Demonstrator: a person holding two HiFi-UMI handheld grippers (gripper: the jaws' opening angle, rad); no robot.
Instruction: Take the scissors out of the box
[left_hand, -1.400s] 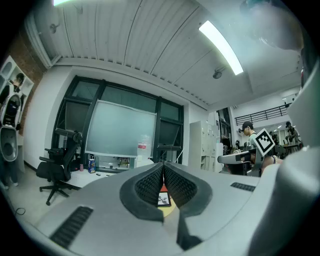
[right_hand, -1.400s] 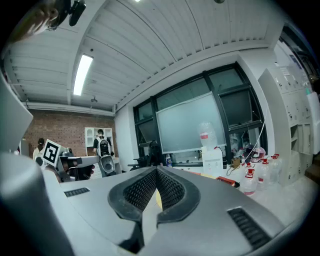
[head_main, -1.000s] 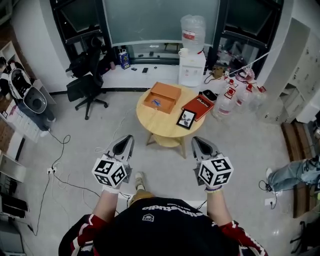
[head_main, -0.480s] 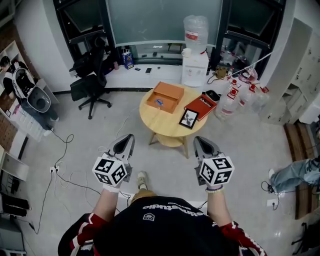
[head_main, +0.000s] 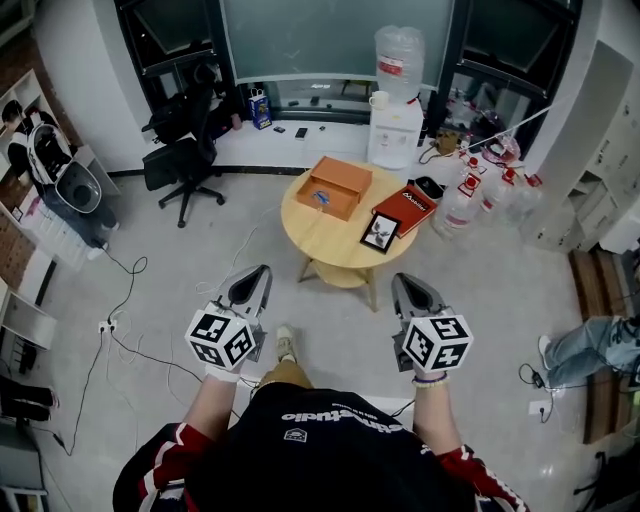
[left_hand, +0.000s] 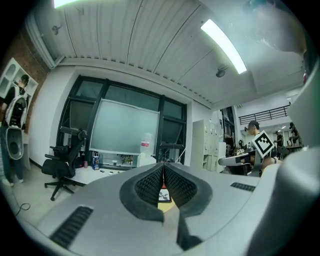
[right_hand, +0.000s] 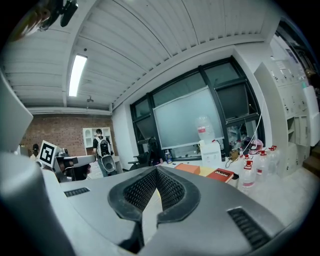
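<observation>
The open orange box (head_main: 338, 186) sat on the round desk (head_main: 338, 252), and the scissors (head_main: 318, 197) showed as a small blue shape inside it. The left tongs (head_main: 262, 271) and right tongs (head_main: 398, 279) were closed on nothing, well short of the desk.

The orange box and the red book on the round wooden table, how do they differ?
The open orange box has raised walls and holds something small and blue; the flat red book lies closed. The orange box sits on the table's left side, the red book on its right. Both are rectangular and rest askew on the round wooden table.
</observation>
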